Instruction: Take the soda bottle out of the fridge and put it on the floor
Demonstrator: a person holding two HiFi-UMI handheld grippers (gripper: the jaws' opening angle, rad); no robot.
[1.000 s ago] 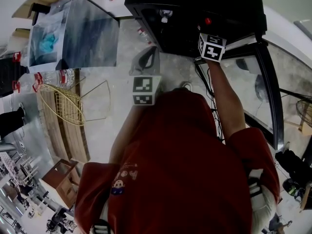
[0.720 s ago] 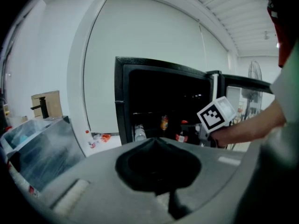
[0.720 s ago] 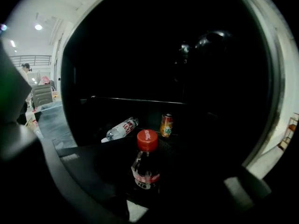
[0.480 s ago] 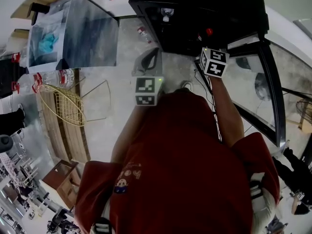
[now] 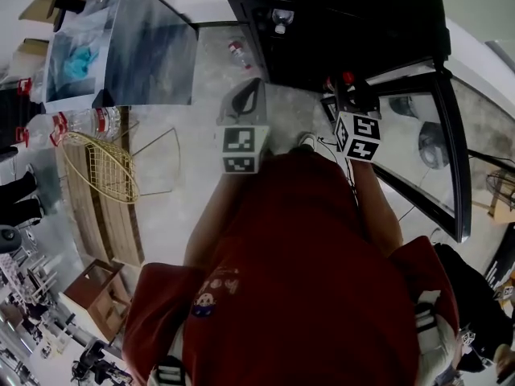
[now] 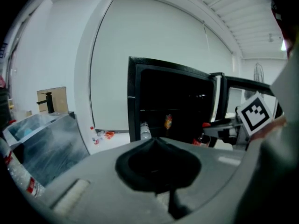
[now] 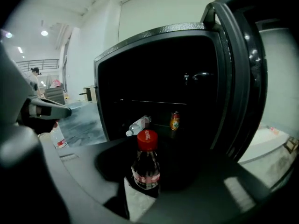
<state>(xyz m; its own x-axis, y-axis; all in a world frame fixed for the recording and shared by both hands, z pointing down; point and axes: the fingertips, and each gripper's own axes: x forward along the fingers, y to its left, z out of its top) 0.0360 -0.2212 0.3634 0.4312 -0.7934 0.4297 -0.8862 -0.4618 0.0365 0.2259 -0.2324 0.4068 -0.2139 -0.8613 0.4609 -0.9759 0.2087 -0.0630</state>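
Red-capped soda bottle clamped in right tool, farther out of fridge vs before; left tool together, empty.

Soda bottle: dark cola, red cap, red-and-white label. Upright, clamped at the body between jaws of right gripper. Held just in front of black fridge, already outside it. Fridge door swung wide open, interior dark.

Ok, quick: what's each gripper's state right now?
Left gripper: closed, holding nothing.
Right gripper: closed on the soda bottle.
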